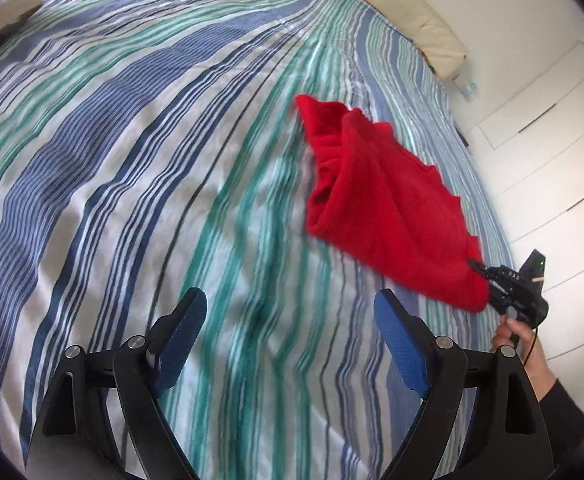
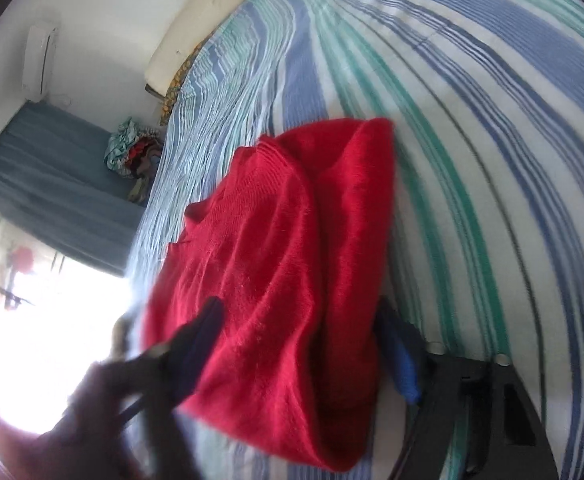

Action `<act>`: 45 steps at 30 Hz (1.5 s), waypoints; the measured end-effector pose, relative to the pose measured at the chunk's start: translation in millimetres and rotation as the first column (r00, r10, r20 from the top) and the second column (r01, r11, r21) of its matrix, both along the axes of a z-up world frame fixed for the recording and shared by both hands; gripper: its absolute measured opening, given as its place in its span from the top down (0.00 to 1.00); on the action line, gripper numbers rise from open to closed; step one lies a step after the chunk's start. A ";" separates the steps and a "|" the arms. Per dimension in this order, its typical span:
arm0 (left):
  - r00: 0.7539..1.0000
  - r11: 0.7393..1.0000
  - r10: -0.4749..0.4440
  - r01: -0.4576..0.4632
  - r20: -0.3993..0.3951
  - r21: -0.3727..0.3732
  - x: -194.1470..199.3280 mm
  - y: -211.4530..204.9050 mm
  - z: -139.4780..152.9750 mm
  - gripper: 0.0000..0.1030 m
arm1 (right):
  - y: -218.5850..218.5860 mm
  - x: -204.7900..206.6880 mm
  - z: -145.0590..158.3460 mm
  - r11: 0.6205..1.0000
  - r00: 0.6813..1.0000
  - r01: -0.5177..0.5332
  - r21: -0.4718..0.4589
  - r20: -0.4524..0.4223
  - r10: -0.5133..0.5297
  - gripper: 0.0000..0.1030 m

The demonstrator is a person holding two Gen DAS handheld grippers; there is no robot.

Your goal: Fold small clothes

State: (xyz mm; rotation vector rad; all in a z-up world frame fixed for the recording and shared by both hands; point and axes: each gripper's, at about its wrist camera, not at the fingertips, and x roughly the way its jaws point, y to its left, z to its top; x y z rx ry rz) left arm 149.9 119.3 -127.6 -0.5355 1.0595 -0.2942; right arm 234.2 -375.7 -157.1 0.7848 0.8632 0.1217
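A red knitted garment point(image 1: 380, 200) lies bunched and partly folded on the striped bed cover point(image 1: 151, 140), at the right of the left wrist view. My left gripper point(image 1: 289, 320) is open and empty, above the cover to the left of the garment. My right gripper point(image 1: 488, 280) meets the garment's near corner. In the right wrist view the garment point(image 2: 275, 272) fills the space between the spread fingers point(image 2: 402, 364) of my right gripper point(image 2: 296, 340). Motion blur hides whether it grips the cloth.
A cream headboard cushion point(image 1: 404, 8) runs along the bed's far edge. White drawers point(image 1: 552, 140) stand to the right of the bed. A pile of clothes point(image 2: 131, 152) sits beyond the bed by a blue curtain point(image 2: 51, 184). A bright window point(image 2: 31, 312) is at the left.
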 end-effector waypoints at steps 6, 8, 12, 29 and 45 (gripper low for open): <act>0.999 0.998 0.028 -0.030 -0.034 -0.047 -12.8 18.2 -17.7 0.16 | 69.6 24.7 75.4 0.957 0.998 0.051 -0.287 -0.010 -0.056 0.88; 0.999 0.997 0.030 -0.032 -0.030 -0.064 -9.3 19.5 -15.4 0.16 | 115.2 46.7 101.6 0.948 1.000 -0.026 -0.316 0.005 0.029 0.88; 1.000 0.998 0.029 -0.028 0.004 -0.054 -9.6 21.5 -10.6 0.16 | 205.9 90.0 117.3 0.943 0.986 -0.154 -0.294 0.010 0.164 0.88; 0.999 0.989 0.035 -0.036 -0.012 -0.142 -4.2 30.4 -13.2 0.18 | 236.1 62.3 92.5 0.935 0.921 -0.342 -0.097 0.161 0.354 0.34; 0.979 0.981 -0.159 0.142 0.130 0.134 95.8 -64.2 46.4 0.18 | 276.7 -2.8 53.4 0.789 0.880 -0.402 -0.464 0.041 0.472 0.77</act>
